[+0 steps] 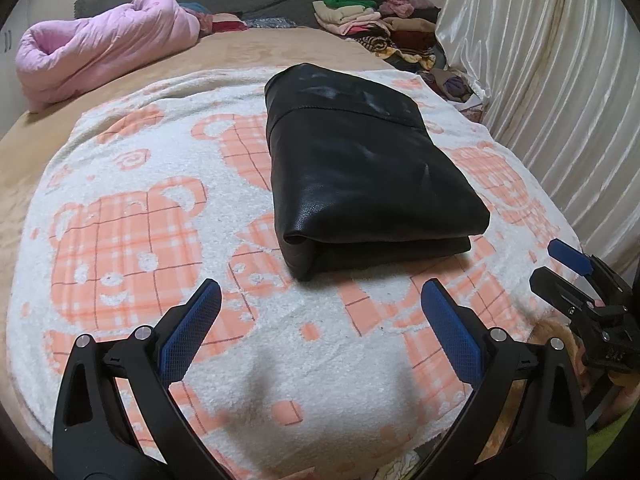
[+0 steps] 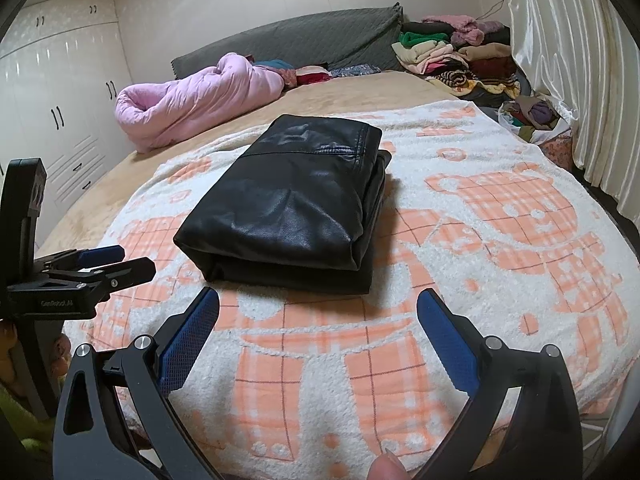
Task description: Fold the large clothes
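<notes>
The black jacket (image 1: 360, 172) lies folded into a neat block on the bear blanket (image 1: 132, 216) on the bed. Left tool (image 1: 320, 308) and right tool (image 2: 318, 316) hover near it, wide and empty, apparently finished folding.

A folded black jacket (image 2: 286, 204) lies on a bear-print blanket (image 2: 500, 216), just beyond the right gripper (image 2: 318, 324), whose jaws stand wide apart and empty, the left gripper (image 2: 116, 262) beside it.
</notes>
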`<action>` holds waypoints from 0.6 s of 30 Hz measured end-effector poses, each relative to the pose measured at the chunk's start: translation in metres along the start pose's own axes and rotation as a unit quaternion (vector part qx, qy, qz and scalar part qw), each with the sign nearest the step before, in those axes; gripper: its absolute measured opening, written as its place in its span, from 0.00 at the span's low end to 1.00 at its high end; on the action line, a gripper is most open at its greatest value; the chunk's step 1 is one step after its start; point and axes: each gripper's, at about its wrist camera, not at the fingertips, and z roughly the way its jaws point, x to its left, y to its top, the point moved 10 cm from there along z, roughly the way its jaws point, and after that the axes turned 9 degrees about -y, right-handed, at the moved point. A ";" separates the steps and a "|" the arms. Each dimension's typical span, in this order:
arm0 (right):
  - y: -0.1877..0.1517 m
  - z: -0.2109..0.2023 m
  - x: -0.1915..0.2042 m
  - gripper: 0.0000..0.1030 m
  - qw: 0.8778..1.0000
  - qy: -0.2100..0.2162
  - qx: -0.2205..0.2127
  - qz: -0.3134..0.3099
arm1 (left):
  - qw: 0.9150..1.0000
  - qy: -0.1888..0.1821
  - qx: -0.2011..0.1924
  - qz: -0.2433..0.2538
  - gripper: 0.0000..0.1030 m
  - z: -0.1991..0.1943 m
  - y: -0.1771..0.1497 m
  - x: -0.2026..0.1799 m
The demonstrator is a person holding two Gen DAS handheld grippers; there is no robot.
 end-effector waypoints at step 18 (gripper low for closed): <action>0.001 -0.001 0.002 0.96 1.000 -0.002 -0.003 -0.002 | 1.000 0.001 0.000 0.000 0.91 -0.001 0.000 0.000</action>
